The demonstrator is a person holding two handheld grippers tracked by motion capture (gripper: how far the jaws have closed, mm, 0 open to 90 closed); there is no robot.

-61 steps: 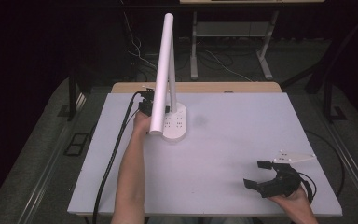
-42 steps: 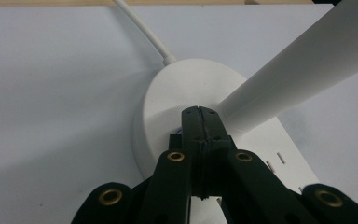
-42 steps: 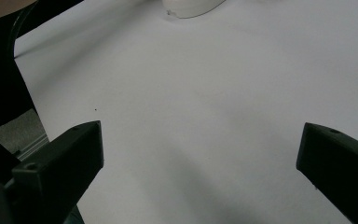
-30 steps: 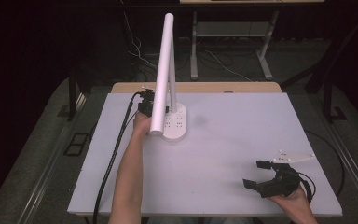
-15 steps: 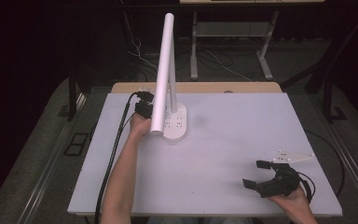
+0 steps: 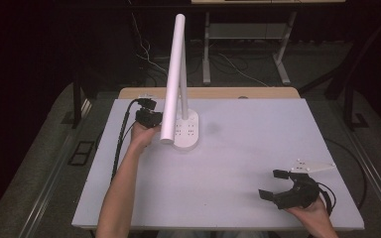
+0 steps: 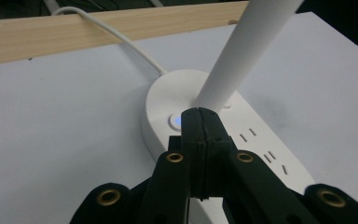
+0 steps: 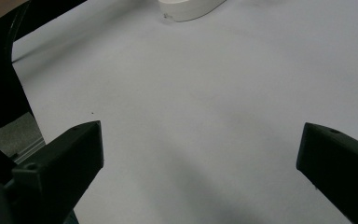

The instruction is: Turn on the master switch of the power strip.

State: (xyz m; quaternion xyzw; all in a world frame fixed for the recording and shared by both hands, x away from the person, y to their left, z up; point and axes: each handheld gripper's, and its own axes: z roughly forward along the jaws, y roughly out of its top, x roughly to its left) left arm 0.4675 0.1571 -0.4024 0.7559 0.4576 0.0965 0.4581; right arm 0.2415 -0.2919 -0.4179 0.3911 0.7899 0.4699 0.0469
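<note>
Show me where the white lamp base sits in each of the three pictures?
High view: the white lamp base is left of centre, towards the table's far edge.
Left gripper view: centre, just beyond the shut left gripper.
Right gripper view: cut off at the top edge.
Shared landmark: the white table top.

lamp base (image 6: 187, 130) sits far-left of centre on worktop (image 6: 248, 148), left claw (image 6: 149, 118) just left of it; right claw (image 6: 278, 186) near front-right corner, well apart.
</note>
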